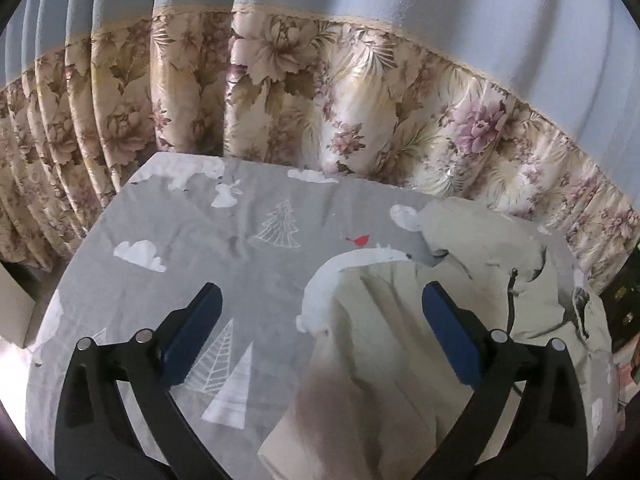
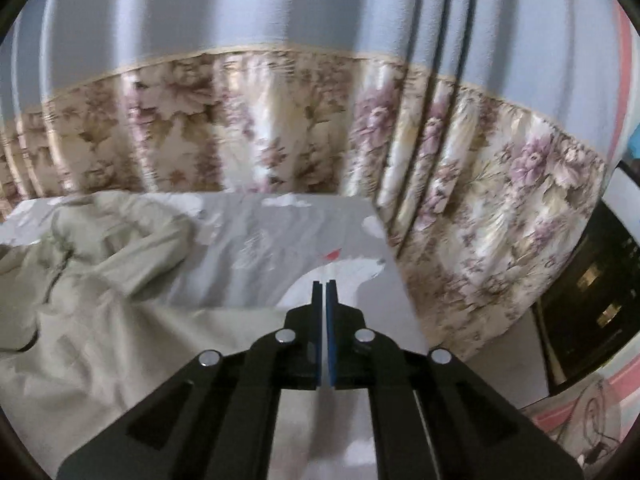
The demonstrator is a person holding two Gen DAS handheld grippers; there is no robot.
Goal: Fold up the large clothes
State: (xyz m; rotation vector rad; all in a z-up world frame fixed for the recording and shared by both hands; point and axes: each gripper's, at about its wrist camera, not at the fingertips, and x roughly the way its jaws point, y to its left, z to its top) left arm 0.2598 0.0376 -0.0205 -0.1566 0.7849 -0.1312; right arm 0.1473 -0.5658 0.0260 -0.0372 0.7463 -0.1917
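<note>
Left gripper [image 1: 320, 312]: spread wide, holding nothing, above the surface [image 1: 240, 248].
Right gripper [image 2: 324, 286]: clenched, pads together, nothing visibly between them.
Beige garment [image 1: 384, 328]: crumpled; partly between left gripper's fingers, left of right gripper.
Curtain [image 1: 280, 92]: beyond both grippers.

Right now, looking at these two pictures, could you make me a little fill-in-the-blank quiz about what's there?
1. The left gripper has its jaws ____.
2. The right gripper has its jaws ____.
3. The beige garment lies on a grey sheet printed with trees, clouds and a small ____ bird.
4. Behind the table hangs a ____-patterned curtain.

Missing words: open; shut; red; flower
</note>
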